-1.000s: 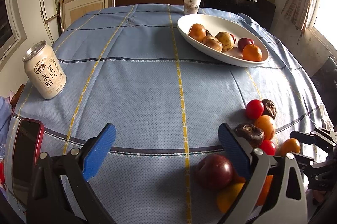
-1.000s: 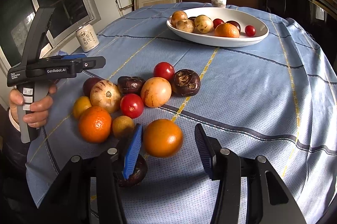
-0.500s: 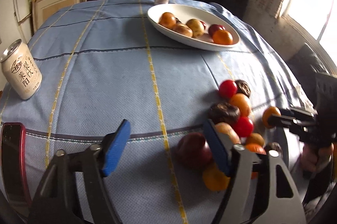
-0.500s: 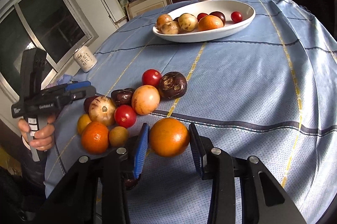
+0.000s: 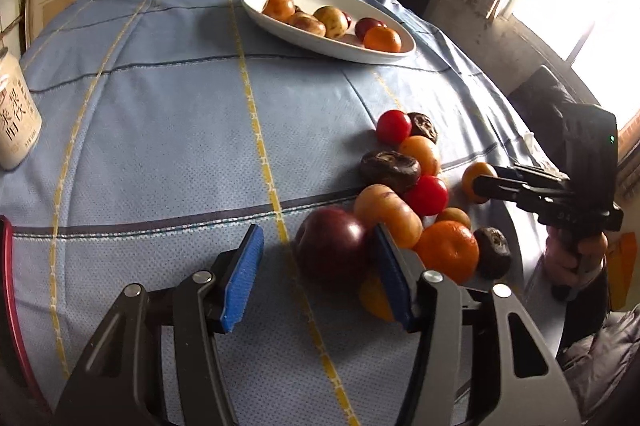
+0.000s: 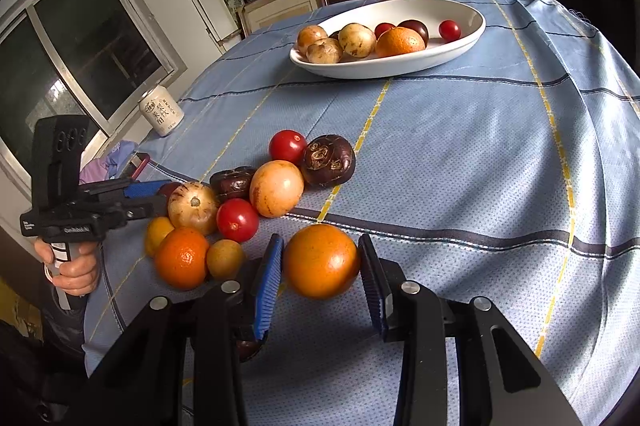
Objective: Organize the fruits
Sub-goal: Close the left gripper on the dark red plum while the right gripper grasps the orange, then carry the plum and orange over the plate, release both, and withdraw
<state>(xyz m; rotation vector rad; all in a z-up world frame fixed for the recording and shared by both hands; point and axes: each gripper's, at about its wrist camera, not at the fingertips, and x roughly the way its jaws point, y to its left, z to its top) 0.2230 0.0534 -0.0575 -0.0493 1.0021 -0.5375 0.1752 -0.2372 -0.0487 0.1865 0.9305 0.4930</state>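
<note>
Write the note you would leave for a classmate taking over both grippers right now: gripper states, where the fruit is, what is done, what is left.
Right gripper: shut on the orange fruit.
Left gripper: open, its right pad beside the dark red plum in the pile, nothing gripped.
White oval dish at the far side of the blue tablecloth already holds several fruits.
Left: carry the orange fruit to the dish, then clear the pile.

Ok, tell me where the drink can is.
The white drink can stands at the table's far left edge in the right wrist view, near the window, beyond the loose fruit.
</note>
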